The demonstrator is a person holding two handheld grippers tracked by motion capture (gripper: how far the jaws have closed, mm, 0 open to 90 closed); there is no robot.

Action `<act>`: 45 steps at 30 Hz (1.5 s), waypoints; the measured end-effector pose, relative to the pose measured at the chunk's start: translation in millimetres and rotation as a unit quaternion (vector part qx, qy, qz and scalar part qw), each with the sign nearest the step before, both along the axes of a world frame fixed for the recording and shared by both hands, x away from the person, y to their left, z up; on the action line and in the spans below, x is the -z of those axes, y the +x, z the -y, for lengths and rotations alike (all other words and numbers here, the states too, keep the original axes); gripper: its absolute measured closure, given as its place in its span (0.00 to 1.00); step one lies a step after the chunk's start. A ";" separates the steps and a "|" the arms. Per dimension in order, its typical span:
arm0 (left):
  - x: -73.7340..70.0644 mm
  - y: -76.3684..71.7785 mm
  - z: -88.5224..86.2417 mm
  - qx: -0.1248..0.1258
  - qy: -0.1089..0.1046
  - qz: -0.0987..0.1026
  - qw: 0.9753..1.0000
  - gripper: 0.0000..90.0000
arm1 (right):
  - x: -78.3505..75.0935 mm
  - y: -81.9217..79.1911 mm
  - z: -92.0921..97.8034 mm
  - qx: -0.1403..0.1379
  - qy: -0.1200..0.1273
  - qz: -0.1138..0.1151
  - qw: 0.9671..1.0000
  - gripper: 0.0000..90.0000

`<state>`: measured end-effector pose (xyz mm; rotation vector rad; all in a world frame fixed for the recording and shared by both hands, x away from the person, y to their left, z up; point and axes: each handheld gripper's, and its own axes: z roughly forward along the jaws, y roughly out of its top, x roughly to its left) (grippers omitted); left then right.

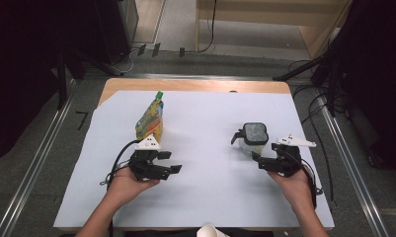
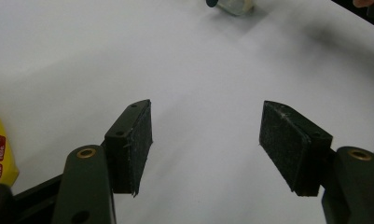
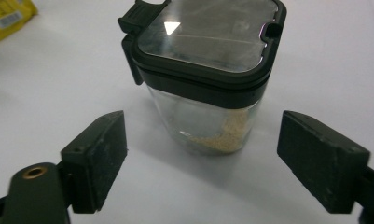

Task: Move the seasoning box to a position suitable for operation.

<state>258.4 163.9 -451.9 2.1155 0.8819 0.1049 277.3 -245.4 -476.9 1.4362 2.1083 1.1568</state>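
A yellow drink pouch with a green cap stands on the left of the white sheet. A clear jar with a black hinged lid and some tan powder in it stands on the right. My left gripper is open just in front of the pouch and points right over bare sheet. In the left gripper view its jaws hold nothing; the pouch shows at the left edge, the jar far off. My right gripper is open close before the jar, jaws apart on either side, not touching.
The white sheet covers most of the wooden table. A white paper cup pokes in at the near edge. Cables and metal rails run along the floor on both sides. The pouch lies beyond the jar's left.
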 end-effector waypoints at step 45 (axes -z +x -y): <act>5.7 -1.1 12.5 0.020 0.004 -0.014 1.000 0.40 | 35.1 48.5 -38.2 0.078 -0.004 0.027 0.997 0.09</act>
